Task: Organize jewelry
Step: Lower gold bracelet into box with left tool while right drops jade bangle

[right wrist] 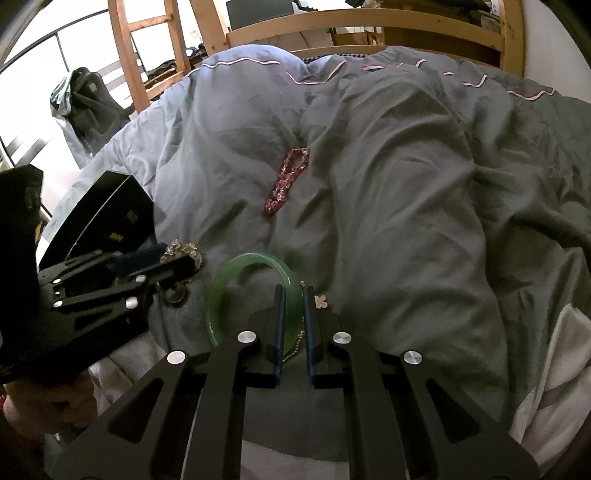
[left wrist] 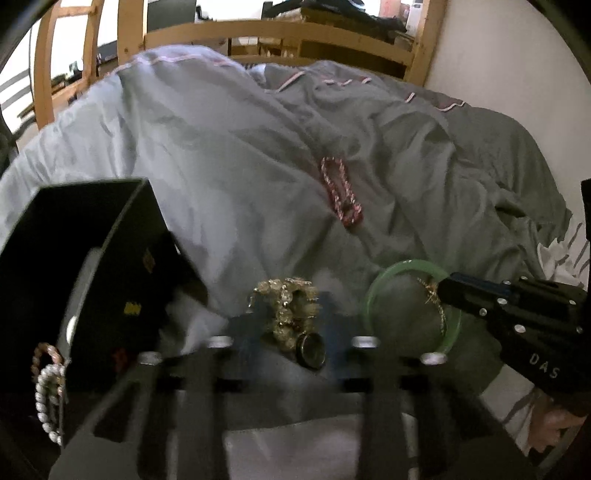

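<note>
On the grey duvet lie a green bangle (left wrist: 384, 280) (right wrist: 236, 269), a thin gold chain (left wrist: 437, 301) (right wrist: 295, 345), a pale crystal bead bracelet (left wrist: 291, 306) (right wrist: 184, 253) with a dark ring (left wrist: 312, 350) (right wrist: 175, 295), and a pink bead bracelet (left wrist: 341, 192) (right wrist: 286, 177). My left gripper (left wrist: 291, 317) (right wrist: 173, 264) is open around the crystal bracelet. My right gripper (right wrist: 292, 295) (left wrist: 443, 286) is narrowly open, its fingers astride the bangle's right rim and the chain.
An open black jewelry box (left wrist: 85, 266) (right wrist: 107, 218) stands at the left, holding a pearl bracelet (left wrist: 48, 398) and a copper-coloured one (left wrist: 46, 352). A wooden bed frame (right wrist: 369, 22) is behind, with a wall on the right.
</note>
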Action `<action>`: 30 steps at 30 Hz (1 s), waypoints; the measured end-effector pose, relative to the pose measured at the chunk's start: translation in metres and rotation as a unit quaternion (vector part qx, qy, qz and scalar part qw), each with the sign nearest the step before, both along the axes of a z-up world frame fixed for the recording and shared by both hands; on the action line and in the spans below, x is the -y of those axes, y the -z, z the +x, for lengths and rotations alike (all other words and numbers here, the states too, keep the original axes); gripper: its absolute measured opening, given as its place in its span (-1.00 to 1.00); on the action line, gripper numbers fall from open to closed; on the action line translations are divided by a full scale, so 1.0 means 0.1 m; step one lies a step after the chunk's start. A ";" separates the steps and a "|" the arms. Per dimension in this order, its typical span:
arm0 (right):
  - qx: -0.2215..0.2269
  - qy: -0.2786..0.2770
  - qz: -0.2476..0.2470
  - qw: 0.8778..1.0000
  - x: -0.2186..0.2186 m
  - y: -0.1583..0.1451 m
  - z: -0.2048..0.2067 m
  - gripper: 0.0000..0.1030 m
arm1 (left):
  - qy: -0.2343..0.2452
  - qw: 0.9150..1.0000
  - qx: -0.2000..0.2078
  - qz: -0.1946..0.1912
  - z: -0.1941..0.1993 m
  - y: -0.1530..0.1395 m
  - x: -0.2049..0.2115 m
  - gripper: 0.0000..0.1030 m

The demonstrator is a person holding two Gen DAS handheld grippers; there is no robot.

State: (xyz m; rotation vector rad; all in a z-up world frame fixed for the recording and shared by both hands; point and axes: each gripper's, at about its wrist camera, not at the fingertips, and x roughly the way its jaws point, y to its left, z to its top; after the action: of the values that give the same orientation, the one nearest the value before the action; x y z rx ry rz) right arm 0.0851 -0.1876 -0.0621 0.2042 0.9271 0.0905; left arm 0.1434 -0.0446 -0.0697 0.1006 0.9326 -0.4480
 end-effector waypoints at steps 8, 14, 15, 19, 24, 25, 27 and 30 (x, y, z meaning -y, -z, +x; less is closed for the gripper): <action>0.010 0.002 0.003 1.000 0.01 -0.03 -0.02 -0.80 | -0.004 0.999 0.033 -0.040 -0.03 -0.26 -0.08 -0.85; 0.053 0.008 0.007 0.999 0.03 -0.18 -0.08 -0.79 | -0.011 0.997 0.044 -0.067 -0.05 -0.41 -0.15 -0.85; 0.063 0.010 0.008 0.998 0.03 -0.22 -0.09 -0.79 | -0.013 0.996 0.046 -0.072 -0.05 -0.45 -0.16 -0.85; 0.089 0.015 0.008 0.996 0.04 -0.33 -0.13 -0.79 | -0.012 0.995 0.055 -0.083 -0.09 -0.56 -0.17 -0.85; 0.100 0.019 0.008 0.995 0.04 -0.42 -0.15 -0.79 | -0.008 0.993 0.067 -0.093 -0.17 -0.71 -0.19 -0.85; 0.102 0.019 0.007 0.995 0.03 -0.43 -0.15 -0.79 | -0.007 0.993 0.068 -0.094 -0.18 -0.72 -0.20 -0.85; 0.104 0.019 0.005 0.994 0.03 -0.45 -0.16 -0.79 | -0.006 0.993 0.071 -0.095 -0.21 -0.76 -0.21 -0.85; 0.107 0.019 0.000 0.994 0.01 -0.50 -0.18 -0.79 | -0.007 0.993 0.076 -0.094 -0.26 -0.82 -0.23 -0.85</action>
State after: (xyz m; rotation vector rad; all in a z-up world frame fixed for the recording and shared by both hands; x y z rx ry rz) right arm 0.0674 -0.1888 -0.0122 0.2068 0.7091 0.0756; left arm 0.1173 -0.0213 0.0121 -0.0429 0.7374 -0.5070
